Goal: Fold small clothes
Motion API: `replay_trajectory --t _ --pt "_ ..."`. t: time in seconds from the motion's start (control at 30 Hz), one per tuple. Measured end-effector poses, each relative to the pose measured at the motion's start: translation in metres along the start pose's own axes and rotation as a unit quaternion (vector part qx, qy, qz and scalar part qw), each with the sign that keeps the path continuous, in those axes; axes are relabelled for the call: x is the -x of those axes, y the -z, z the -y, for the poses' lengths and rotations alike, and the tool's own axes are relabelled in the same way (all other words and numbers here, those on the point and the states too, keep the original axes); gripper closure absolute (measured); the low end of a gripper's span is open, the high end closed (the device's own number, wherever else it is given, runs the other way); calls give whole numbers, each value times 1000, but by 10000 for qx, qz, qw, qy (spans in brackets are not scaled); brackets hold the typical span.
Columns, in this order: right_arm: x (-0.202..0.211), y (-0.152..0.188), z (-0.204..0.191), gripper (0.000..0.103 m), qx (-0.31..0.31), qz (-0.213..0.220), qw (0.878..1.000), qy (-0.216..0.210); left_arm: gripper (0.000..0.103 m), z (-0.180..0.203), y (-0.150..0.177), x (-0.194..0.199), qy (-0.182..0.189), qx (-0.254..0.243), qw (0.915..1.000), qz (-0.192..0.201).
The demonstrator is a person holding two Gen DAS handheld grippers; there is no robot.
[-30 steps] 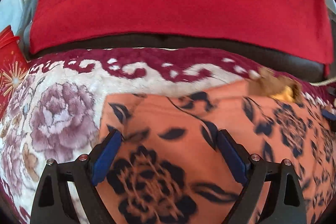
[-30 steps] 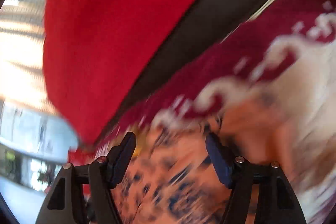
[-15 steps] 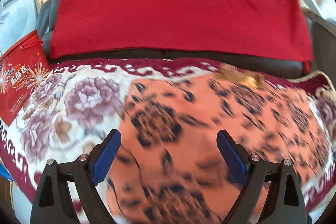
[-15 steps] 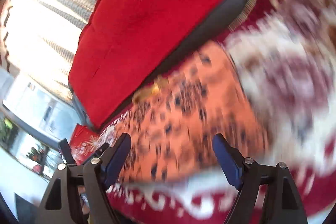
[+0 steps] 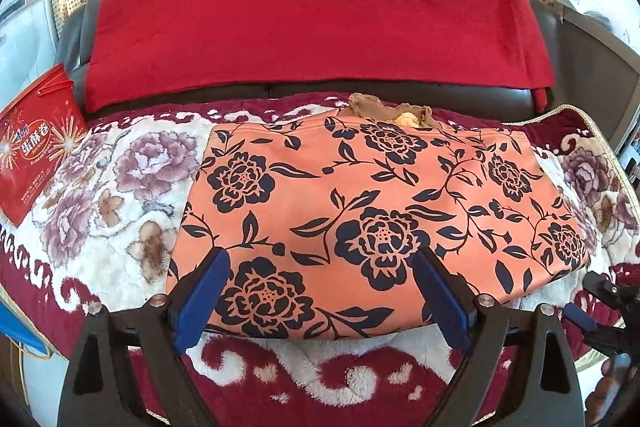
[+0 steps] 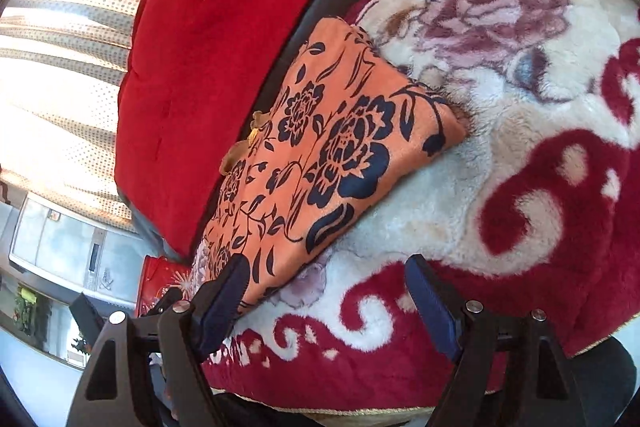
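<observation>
Although both grippers hang clear of it, the orange flowered garment [image 5: 376, 223] already lies as a flat, roughly four-sided slab on the plush flowered blanket [image 5: 120, 195] that covers the sofa seat, its far edge close to the dark gap under the red cushion [image 5: 312, 15]. Its near edge looks rounded, like a fold line and not a raw hem, so at least one fold seems to be made. A bit of tan lace trim [image 5: 384, 111] sticks out along the far edge, which suggests the layers are not fully squared there.

Seen from its own camera, the left gripper [image 5: 320, 303] is spread wide with nothing between the jaws; it hovers over the near edge of the garment and does not appear to press on it. In the right wrist view, the right gripper [image 6: 324, 295] has just been opening and now stands wide and empty too, with only blanket between the jaws and the garment's corner beside its left finger.

By this reading, what may be left is a further fold to make the bundle smaller, or tucking in the lace. No other clothing waiting to be folded is visible. A red printed box [image 5: 36, 143] sits at the blanket's left edge, apart from the garment.
</observation>
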State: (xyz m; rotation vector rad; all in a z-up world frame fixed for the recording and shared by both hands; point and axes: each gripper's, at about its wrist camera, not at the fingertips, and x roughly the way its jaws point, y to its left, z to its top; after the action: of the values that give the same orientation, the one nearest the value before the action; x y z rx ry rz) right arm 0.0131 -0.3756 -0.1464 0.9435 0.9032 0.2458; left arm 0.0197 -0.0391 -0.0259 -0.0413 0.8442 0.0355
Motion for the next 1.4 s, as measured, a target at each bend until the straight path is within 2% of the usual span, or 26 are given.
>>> replay_trajectory --t 0.47,0.63,0.7,0.77,0.83,0.97,1.0,1.03,1.07,1.1,1.17,1.2,1.23,1.27,1.3,1.33,1.37,1.4 --pt "-12 -24 12 20 -220 132 9997 29 10 -1 -4 -32 -52 33 9996 -261" --pt "4 -28 11 20 -69 408 9985 345 10 2 -2 -49 -15 47 9993 -377" --pt "10 -32 16 20 -112 406 9985 345 10 4 1 -63 24 11 9988 -479" --pt "8 -37 23 20 -213 274 9989 308 9 5 7 -85 -121 -64 9967 -801" --pt "4 -40 24 20 -207 217 9991 290 10 5 6 -81 -92 33 9975 -699" --pt "-14 -52 19 20 -212 79 9996 177 10 15 -8 -58 50 49 9998 -186" --pt "-21 -56 18 28 -245 53 9994 237 10 20 -11 -57 81 1 9999 -100" --pt "-25 -59 15 41 -175 56 9993 320 10 28 -14 -60 89 -84 9999 -89" --pt "-29 -61 8 95 1 55 9990 444 10 31 -15 -65 84 -159 9997 -151" --pt "-30 -62 -5 95 344 135 9962 784 10 37 -16 -73 66 -254 9994 -245" --pt "-25 -56 -27 95 902 370 9880 1197 9 44 -12 -93 -143 -495 9974 -507" --pt "-21 -49 -39 95 1275 510 9801 1432 10 43 -12 -92 -165 -504 9975 -459" --pt "-22 -45 -40 95 1378 495 9773 1530 10 43 -14 -85 -193 -436 9983 -332" --pt "-26 -44 -34 92 1406 399 9758 1626 10 42 -19 -72 -210 -305 9993 -35" --pt "-34 -46 -15 83 1274 143 9765 1735 10 41 -19 -64 -175 -267 9994 136" --pt "-35 -49 1 81 1015 50 9834 1506 10 43 -21 -59 -120 -295 9990 325" --pt "-30 -52 12 78 777 98 9901 1161 10 47 -21 -67 -128 -422 9987 262" --pt "-18 -56 18 71 653 154 9933 936 10 49 -18 -77 -159 -506 9986 68"
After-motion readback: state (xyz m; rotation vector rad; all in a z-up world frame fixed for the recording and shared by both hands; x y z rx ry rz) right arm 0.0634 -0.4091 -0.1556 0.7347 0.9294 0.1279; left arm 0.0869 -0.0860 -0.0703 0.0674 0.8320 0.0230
